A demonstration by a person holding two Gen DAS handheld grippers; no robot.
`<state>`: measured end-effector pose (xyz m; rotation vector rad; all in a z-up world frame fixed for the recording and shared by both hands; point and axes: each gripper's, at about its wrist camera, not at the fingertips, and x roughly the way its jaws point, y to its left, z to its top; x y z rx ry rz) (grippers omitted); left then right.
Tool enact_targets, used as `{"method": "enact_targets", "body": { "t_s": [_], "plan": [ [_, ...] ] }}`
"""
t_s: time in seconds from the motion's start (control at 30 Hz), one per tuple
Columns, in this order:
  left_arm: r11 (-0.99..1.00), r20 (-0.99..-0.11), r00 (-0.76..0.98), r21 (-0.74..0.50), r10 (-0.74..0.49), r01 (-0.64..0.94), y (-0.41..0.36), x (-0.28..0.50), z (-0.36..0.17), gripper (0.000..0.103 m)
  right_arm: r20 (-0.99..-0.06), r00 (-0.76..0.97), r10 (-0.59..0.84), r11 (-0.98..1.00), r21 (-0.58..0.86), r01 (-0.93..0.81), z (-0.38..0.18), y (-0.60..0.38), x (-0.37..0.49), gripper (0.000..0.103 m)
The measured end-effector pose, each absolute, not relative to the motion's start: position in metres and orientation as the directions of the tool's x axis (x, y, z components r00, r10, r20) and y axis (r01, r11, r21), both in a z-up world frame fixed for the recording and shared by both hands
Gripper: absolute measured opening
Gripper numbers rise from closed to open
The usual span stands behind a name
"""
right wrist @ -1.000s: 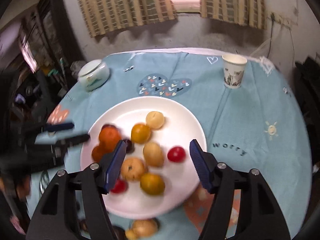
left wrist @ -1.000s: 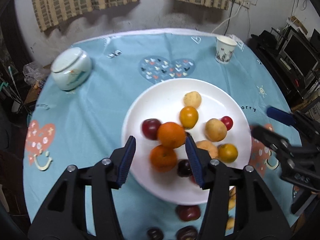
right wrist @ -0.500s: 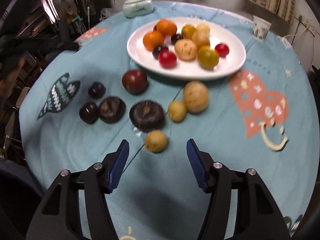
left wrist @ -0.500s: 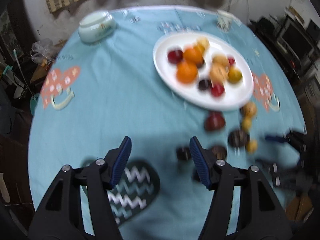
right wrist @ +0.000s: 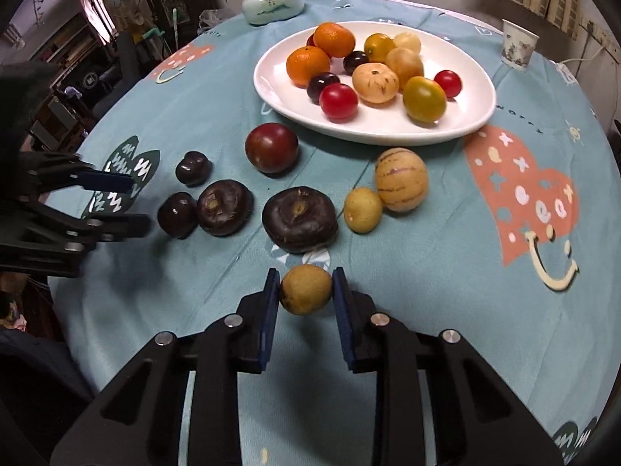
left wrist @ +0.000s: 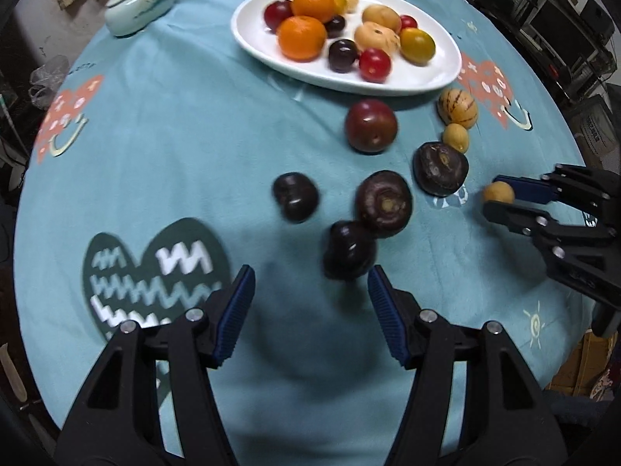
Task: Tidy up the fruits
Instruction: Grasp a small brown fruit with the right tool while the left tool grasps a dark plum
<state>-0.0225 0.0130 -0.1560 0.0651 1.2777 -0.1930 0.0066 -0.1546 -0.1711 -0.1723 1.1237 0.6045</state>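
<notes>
My right gripper (right wrist: 306,283) is shut on a small yellow-brown fruit (right wrist: 306,289) lying on the blue tablecloth; the left wrist view shows that grip at the right (left wrist: 498,196). My left gripper (left wrist: 310,273) is open and holds nothing. A dark plum (left wrist: 349,250) lies just ahead of its right fingertip. Loose on the cloth are another dark plum (left wrist: 295,197), two dark brown flat fruits (left wrist: 384,204) (left wrist: 440,169), a dark red round fruit (left wrist: 371,126), a striped yellow melon (right wrist: 401,179) and a small yellow fruit (right wrist: 363,209). Beyond them the white plate (right wrist: 477,116) holds several fruits.
A lidded pale ceramic jar (left wrist: 139,4) stands at the far left of the round table. A paper cup (right wrist: 518,44) stands at the far right. The table's rim curves close on both sides, with dark furniture and clutter beyond it.
Both grippers drew back from over the plate to the near side of the table and sank. The right one closed on the small yellow-brown fruit. The left jaws stand a little wider.
</notes>
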Motion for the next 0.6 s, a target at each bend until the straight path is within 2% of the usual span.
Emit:
{"method": "enact_targets", "body": {
  "t_s": [0.2,0.3,0.33,0.37,0.43,0.6],
  "plan": [
    [0.978,-0.965,0.239,-0.058,-0.106,0.198,0.002,-0.010,-0.174,0.059,-0.883,0.295,0.366,0.839,0.176,-0.514,-0.168,-0.165,-0.005,0.028],
    [0.978,-0.964,0.235,-0.081,-0.127,0.194,0.004,-0.008,-0.176,0.048,-0.884,0.286,0.369,0.838,0.184,-0.513,-0.170,-0.166,-0.011,0.028],
    [0.975,-0.962,0.230,-0.102,-0.148,0.199,0.005,-0.008,-0.174,0.035,-0.885,0.283,0.371,0.838,0.187,-0.513,-0.170,-0.166,-0.013,0.028],
    [0.973,-0.961,0.227,-0.114,-0.159,0.203,0.005,-0.009,-0.171,0.032,-0.884,0.282,0.373,0.837,0.189,-0.514,-0.170,-0.165,-0.013,0.028],
    [0.977,-0.963,0.243,-0.067,-0.116,0.204,0.004,-0.011,-0.167,0.032,-0.880,0.278,0.385,0.835,0.204,-0.511,-0.169,-0.163,-0.015,0.028],
    [0.979,-0.951,0.292,-0.046,-0.104,0.199,0.006,-0.018,-0.144,0.032,-0.865,0.278,0.417,0.829,0.237,-0.507,-0.164,-0.157,-0.020,0.028]
  ]
}}
